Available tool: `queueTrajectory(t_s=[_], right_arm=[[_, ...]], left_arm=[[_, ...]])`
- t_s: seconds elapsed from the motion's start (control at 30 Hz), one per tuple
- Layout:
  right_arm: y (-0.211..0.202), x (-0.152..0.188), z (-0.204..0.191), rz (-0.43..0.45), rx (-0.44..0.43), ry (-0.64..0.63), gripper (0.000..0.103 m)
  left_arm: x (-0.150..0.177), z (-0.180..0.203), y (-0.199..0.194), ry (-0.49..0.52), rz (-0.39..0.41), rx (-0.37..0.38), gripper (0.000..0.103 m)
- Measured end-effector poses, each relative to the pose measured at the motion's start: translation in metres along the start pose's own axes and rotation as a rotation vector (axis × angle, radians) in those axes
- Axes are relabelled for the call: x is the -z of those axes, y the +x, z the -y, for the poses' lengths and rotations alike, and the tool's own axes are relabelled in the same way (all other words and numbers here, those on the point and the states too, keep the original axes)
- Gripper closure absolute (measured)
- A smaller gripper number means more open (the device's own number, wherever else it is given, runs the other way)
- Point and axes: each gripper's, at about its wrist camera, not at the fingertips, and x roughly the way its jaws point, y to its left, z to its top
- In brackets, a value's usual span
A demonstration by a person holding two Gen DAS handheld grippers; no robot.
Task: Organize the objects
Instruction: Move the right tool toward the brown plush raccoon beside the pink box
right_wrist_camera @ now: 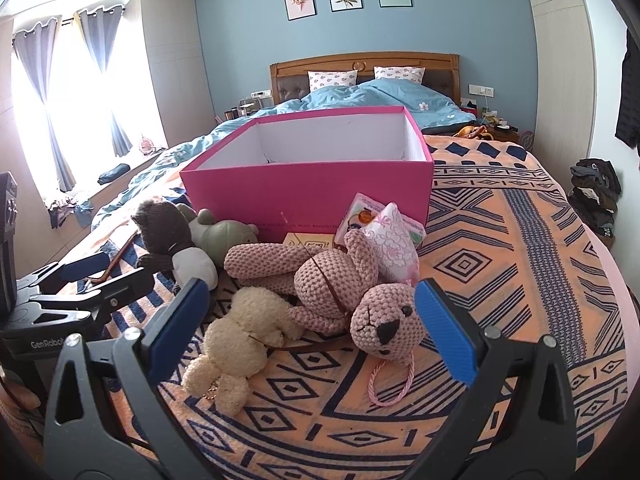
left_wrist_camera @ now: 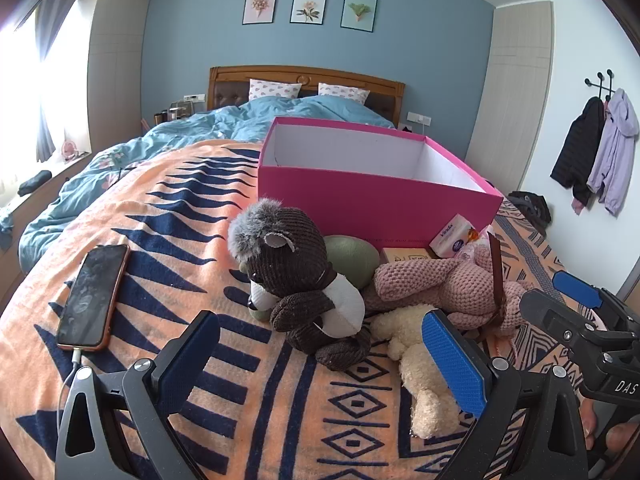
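An open pink box (left_wrist_camera: 376, 196) (right_wrist_camera: 308, 188) with a white inside stands on the bed. In front of it lie a brown plush bear (left_wrist_camera: 304, 292) (right_wrist_camera: 164, 236), a green plush (left_wrist_camera: 352, 260) (right_wrist_camera: 224, 236), a pink knitted bear (left_wrist_camera: 452, 288) (right_wrist_camera: 344, 292), a cream plush (left_wrist_camera: 420, 364) (right_wrist_camera: 240, 336), a tissue pack (left_wrist_camera: 454, 236) (right_wrist_camera: 392, 248) and a small tan box (left_wrist_camera: 408, 256). My left gripper (left_wrist_camera: 320, 360) is open and empty, just before the brown bear. My right gripper (right_wrist_camera: 312, 328) is open and empty, its jaws on either side of the cream plush and the pink bear's head.
A phone (left_wrist_camera: 94, 296) on a cable lies at the left on the orange patterned blanket (right_wrist_camera: 500, 260). A blue duvet (left_wrist_camera: 180, 136) and pillows lie behind the box. Jackets (left_wrist_camera: 600, 148) hang on the right wall. Clothes (right_wrist_camera: 596, 192) are piled beside the bed.
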Motion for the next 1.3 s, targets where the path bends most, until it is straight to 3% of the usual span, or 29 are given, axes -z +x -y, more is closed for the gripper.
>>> queueTrajectory(t_s=[0.5,0.83,1.07,1.2,1.3], right_arm=[[0.001,-0.001,-0.004,-0.004,-0.039,-0.014,0.0],[0.009,-0.008,-0.009,-0.035,-0.131,-0.031,0.0],[0.022,-0.02,-0.027,-0.06,-0.241,-0.076,0.014],[0.042,-0.03,-0.044,-0.122,-0.33,-0.109,0.027],[0.06,-0.039,-0.062,-0.161,-0.393,-0.142,0.029]], left_arm=[[0.001,-0.002,0.001,0.0,-0.002,-0.001,0.0],[-0.001,-0.035,0.017,-0.012,-0.046,0.01,0.0],[-0.004,-0.049,0.027,-0.023,-0.065,0.065,0.0],[-0.001,-0.049,0.03,-0.02,-0.076,0.094,0.001],[0.0,-0.049,0.032,-0.02,-0.079,0.106,0.002]])
